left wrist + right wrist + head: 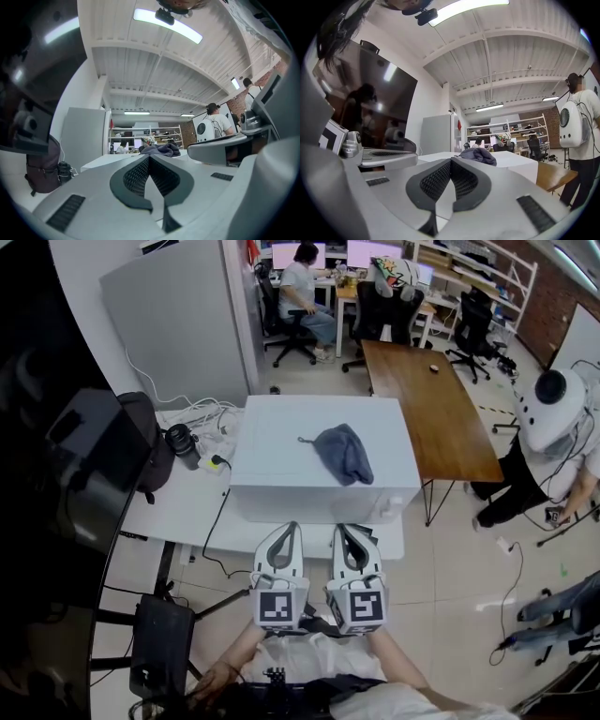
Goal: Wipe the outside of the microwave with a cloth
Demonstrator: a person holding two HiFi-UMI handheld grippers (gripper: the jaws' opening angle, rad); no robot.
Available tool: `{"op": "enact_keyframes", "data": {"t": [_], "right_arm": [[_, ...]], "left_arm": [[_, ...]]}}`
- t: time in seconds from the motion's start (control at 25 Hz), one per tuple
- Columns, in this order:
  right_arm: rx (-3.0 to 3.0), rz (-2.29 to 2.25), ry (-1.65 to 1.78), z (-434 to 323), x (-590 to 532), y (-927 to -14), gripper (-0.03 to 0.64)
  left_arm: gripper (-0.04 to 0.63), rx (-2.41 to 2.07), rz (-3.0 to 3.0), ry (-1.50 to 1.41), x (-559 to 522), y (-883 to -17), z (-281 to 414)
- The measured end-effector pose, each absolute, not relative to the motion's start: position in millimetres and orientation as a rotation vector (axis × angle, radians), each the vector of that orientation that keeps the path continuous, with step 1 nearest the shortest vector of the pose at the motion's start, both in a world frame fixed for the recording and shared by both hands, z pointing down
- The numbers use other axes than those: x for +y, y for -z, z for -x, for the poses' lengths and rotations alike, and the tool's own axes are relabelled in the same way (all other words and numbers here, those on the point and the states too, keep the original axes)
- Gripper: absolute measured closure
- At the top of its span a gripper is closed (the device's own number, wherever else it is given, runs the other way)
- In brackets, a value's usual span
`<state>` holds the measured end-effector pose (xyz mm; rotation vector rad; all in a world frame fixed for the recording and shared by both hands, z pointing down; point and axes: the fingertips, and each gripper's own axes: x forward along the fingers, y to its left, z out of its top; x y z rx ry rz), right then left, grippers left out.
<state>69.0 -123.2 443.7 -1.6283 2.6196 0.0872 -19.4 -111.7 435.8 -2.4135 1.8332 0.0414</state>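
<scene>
The white table (178, 512) held the big white microwave (272, 442). On the microwave's flat top, near the middle, lay the blue-grey cloth (344, 453) in a soft heap. The left gripper (292, 525) and the right gripper (339, 527) hung side by side just in front of the microwave's front wall. They pointed level at it, and the cloth was well apart from both. Both pairs of jaws were pressed together with nothing between them.

This scene could fit two times: the cloth waiting to be taken up for wiping, or the cloth put back down after the wiping. The pictures could not tell which.

Any wiping here would probably go best with a firm pinch on a thick fold of the cloth, so it did not slip out. The cloth should lie flat on each wall and move in long, slow strokes. The other gripper could push gently on the box to keep it from sliding on the smooth table.

The microwave looked like a hard, smooth box with sharp edges and plain sides. The grippers were grey plastic with rounded shells, and their dark pads (140, 176) had a bumpy grid. The cloth looked soft, thick and wrinkly, and a thin loop stuck out on one side.
</scene>
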Motion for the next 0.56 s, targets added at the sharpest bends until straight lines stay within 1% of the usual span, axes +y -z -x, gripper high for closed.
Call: {"op": "enact_keyframes", "data": {"t": [0.56], "right_arm": [[2.614,1.671,-0.068,-70.5,-123.0,-450.9,0.611]], "left_arm": [[0.594,1.826,2.419,-0.036,-112.7,-438.9,24.5]]}}
